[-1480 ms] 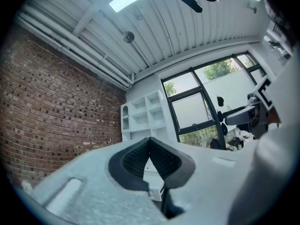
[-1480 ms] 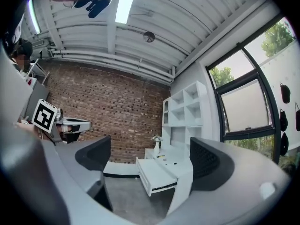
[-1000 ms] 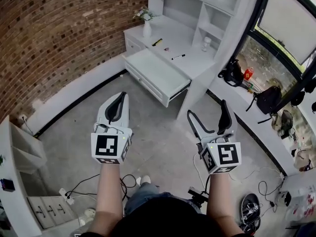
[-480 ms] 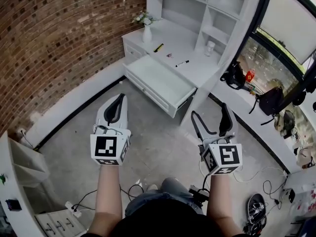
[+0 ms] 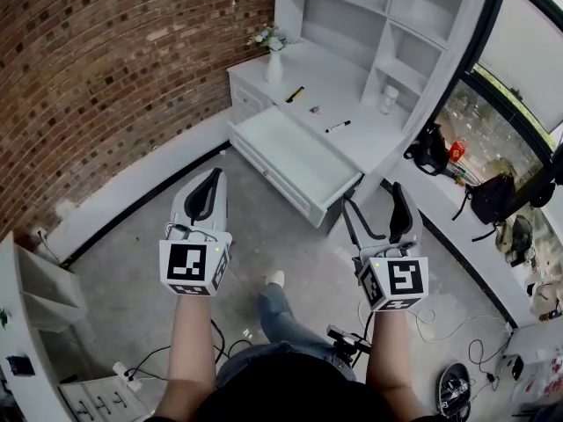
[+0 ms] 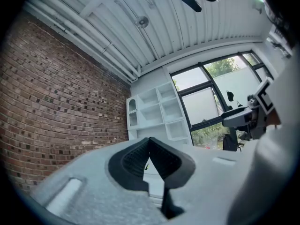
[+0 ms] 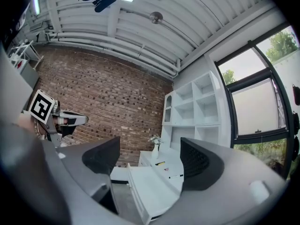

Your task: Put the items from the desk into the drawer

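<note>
The things you are to put away lie on the white desk against the brick wall, well apart from both grippers. There is a slim black marker near the front edge, a yellow-and-black stick further back and a tiny pinkish item between them. The drawer below the desk stands pulled out, a shallow, smooth, white tray with nothing visible in it. Your left gripper has its jaws pressed together on nothing. Your right gripper is spread with only air between the ribbed black pads, though its jaws have just been closing a little. The marker should be light, stiff and smooth, and its round barrel is apt to roll, so pinch it across the middle and square to its length. The yellow-and-black piece looks like a pen or small cutter, but it is too small in these views to be sure. Treat it the same way, with a light grip at mid-length. The pink item is little more than a speck and will probably need a fingertip pinch flat to the desktop. The white vase with flowers at the back corner looks glazed, narrow and top-heavy. If you move it, take it low on the body.
</note>
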Demonstrator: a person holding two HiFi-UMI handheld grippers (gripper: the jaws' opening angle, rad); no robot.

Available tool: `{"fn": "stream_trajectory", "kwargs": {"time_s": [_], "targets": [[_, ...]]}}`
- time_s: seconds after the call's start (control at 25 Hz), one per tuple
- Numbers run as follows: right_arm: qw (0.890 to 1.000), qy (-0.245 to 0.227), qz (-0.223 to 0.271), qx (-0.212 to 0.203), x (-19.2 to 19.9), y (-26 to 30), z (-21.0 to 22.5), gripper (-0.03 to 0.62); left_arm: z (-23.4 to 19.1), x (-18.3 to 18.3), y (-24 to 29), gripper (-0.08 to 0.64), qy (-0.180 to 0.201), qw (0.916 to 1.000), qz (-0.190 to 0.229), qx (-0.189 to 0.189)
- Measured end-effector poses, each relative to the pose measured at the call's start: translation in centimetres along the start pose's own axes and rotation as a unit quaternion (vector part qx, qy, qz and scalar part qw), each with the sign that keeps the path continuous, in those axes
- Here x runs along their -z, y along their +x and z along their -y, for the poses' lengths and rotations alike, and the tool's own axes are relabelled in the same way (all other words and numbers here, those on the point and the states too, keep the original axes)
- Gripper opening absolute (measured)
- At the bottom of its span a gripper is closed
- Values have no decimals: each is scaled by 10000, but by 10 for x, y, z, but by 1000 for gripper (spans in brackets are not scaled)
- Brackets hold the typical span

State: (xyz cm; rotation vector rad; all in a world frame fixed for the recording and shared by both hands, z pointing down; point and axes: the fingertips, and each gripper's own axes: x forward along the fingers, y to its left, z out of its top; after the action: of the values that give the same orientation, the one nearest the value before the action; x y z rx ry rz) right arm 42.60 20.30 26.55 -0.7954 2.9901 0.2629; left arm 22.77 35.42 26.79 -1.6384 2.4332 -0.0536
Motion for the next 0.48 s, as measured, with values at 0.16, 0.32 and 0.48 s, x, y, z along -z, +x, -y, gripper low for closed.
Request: {"fn": "stream_trajectory", "kwargs": {"time_s": [0.16, 0.32, 0.48], "targets": [[9999, 144, 49, -51, 9, 40, 6, 397, -21, 14, 27, 0, 17, 9999, -48, -92], [9995, 294, -86, -71, 21, 89, 12, 393, -49, 31, 63, 0, -23, 9998, -148, -157], [9991, 389, -160, -65, 29, 147, 18, 383, -79, 43, 111, 0, 5, 9997, -201, -140]]}}
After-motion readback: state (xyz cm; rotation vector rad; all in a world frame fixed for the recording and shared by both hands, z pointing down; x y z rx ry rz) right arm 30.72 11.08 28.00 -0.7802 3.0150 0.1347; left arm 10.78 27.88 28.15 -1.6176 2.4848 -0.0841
